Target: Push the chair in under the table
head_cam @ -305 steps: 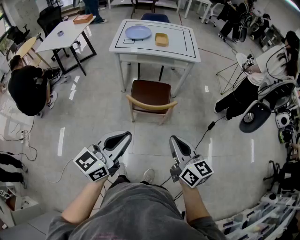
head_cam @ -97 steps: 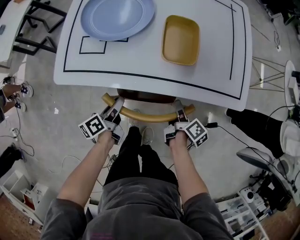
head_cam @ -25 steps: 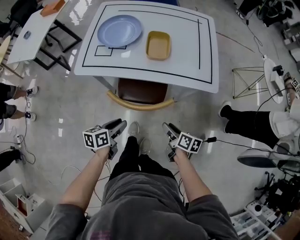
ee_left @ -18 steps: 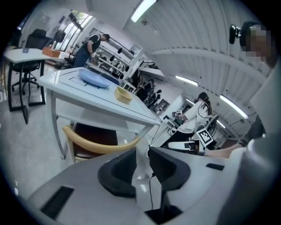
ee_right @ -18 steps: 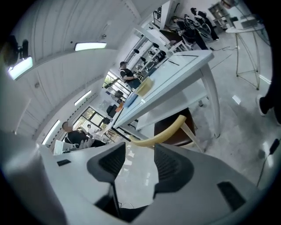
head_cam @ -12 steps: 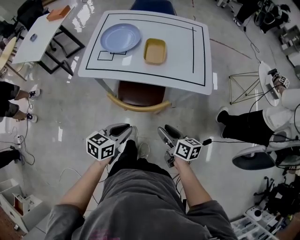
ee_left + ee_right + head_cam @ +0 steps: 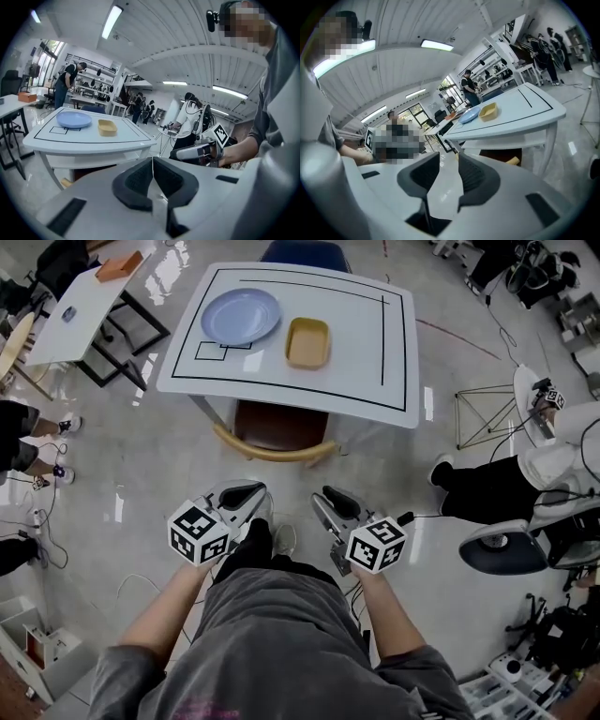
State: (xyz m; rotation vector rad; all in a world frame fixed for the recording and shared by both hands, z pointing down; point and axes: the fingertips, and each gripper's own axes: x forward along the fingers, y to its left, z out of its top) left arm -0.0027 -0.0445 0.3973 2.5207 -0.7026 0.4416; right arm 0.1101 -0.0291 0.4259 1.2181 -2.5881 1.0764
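- While the chair (image 7: 277, 430) is sitting under the table (image 7: 361, 343) ahead of both grippers, the left gripper (image 7: 242, 493) is pressing its jaws together, empty.
- The right gripper (image 7: 330, 500) is gaping partway, its jaws having just been closing on nothing.

Bright, even indoor light all round. Ceiling strip lights (image 7: 112, 21) glow at the upper left of the left gripper view and blow out white; same at the top middle of the right gripper view. Glossy floor (image 7: 141, 456) throws white glare streaks at the left and upper left of the head view. White surface (image 7: 356, 343) reads clean, lines crisp. Shadows soft. Heavy fisheye bend at edges; gripper views have black corners. Head view sharp.
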